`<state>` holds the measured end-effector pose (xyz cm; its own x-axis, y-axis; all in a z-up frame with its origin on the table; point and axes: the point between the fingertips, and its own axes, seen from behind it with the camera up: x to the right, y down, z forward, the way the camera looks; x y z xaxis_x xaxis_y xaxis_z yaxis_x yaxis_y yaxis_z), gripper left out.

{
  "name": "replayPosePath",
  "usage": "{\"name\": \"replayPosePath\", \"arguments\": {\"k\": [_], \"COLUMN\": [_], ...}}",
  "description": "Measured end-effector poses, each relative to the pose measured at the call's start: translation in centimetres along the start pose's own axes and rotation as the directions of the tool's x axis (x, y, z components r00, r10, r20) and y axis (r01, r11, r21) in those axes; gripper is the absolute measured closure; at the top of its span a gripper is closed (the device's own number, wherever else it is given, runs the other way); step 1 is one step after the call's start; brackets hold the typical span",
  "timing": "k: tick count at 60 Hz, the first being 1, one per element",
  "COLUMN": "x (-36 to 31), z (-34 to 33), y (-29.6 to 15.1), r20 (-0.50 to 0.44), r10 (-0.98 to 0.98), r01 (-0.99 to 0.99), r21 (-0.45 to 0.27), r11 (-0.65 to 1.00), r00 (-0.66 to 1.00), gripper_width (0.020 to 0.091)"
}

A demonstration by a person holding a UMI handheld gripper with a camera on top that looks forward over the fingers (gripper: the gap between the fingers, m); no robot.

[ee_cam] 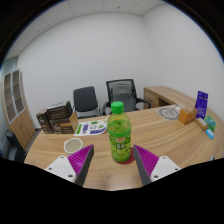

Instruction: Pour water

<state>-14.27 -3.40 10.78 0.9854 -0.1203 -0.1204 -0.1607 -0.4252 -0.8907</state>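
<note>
tool (113,165) open, upright green bottle (120,133) between fingers

Green bottle (120,133); purple finger pads (80,157)

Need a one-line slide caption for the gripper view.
Open gripper approaches a green bottle standing between its fingers on a wooden table, office chairs behind.

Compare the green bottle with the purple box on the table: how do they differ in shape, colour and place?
The green bottle is round, green and yellow-labelled; the purple box is flat-sided and purple. The bottle stands between the open gripper's fingers; the box stands far beyond them, near the table's far side. Both stand upright on it.
</note>
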Motion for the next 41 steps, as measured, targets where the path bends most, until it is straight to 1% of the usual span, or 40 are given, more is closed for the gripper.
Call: {"name": "replayPosePath", "arguments": {"k": [4,10,23,32,41], "x": [0.2,0.7,0.2,0.1,-0.2], "z": [-2.9,-6.4,-11.0,-12.5,-12.5], "y": [-1.3,-4.3,-9.9,-11.4,-11.4], "r20": [-0.016,-0.028,-0.017,-0.012,-0.003], "r10": [0.013,-0.003,-0.094,-0.118,-0.124], "r01": [-0.013,0.003,0.095,0.119,0.124], "r21": [-0.005,0.009,0.05,0.049,0.04], "r11": [1.0,1.0,0.994,0.992,0.991], "r00": [1.0,1.0,0.995,0.993,0.992], "gripper_width": [0.0303,0.0303,0.0305,0.0305,0.03]}}
